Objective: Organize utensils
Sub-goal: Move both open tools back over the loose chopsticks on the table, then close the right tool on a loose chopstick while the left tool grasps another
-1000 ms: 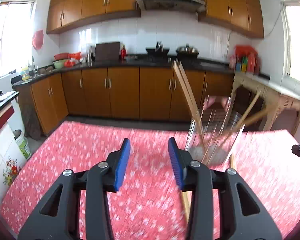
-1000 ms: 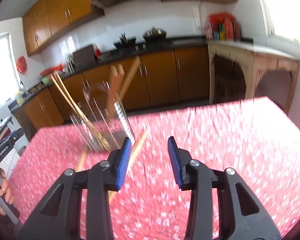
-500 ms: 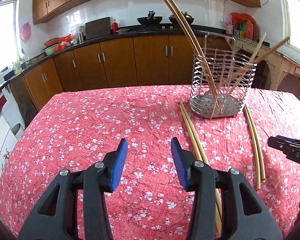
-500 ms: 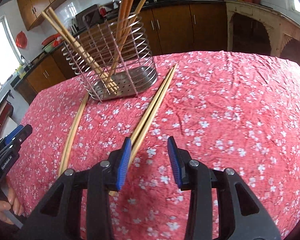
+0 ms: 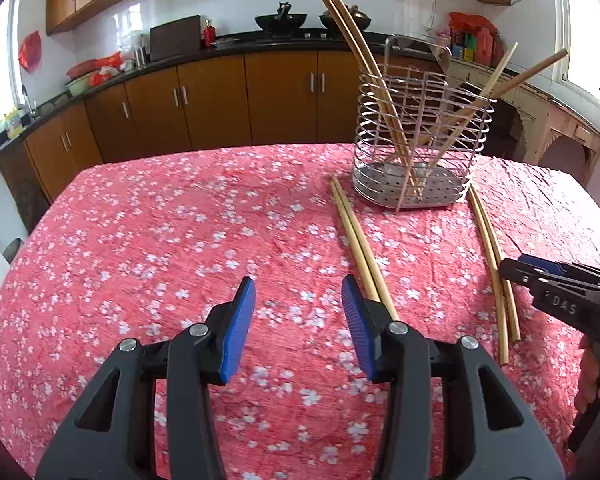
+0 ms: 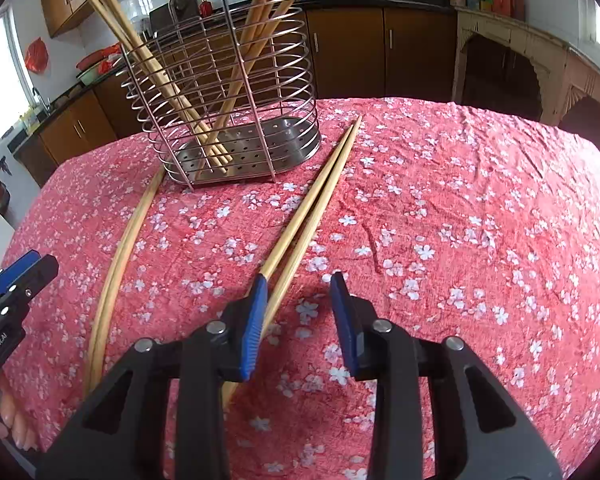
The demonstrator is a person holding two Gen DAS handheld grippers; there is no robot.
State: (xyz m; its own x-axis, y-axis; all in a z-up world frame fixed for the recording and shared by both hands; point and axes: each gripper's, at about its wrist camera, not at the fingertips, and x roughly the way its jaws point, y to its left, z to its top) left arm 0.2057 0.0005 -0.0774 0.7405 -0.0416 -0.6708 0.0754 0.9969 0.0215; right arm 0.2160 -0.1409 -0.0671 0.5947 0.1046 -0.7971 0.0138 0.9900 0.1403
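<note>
The tabletop (image 5: 148,240) wears a red cloth with small white flowers, and the cloth is a bit wrinkled. Near the far edge stands a shiny wire basket (image 5: 420,140), made of round metal rings with a flat metal bottom full of little holes. Long, thin wooden chopsticks lean inside it, some tipping left and some tipping right, with their tops poking out over the rim.

Two pairs of chopsticks lie flat on the cloth. One pair (image 5: 360,240) lies just to the left of the basket, its far tips close to the basket's foot, and runs toward the near edge. The other pair (image 5: 492,256) lies just to the right of the basket. Each pair has its two smooth, pale sticks side by side.

The left tongs (image 5: 298,320) are black with blue ridged pads, and they stand apart with nothing between them, above the cloth near the near end of the left pair. The right tongs (image 6: 298,312) look the same and also stand apart, holding nothing. The right pair's (image 6: 320,200) near end passes just under their left pad (image 6: 256,320).

Behind the tabletop are brown wooden cupboards (image 5: 220,100) with a dark top.
</note>
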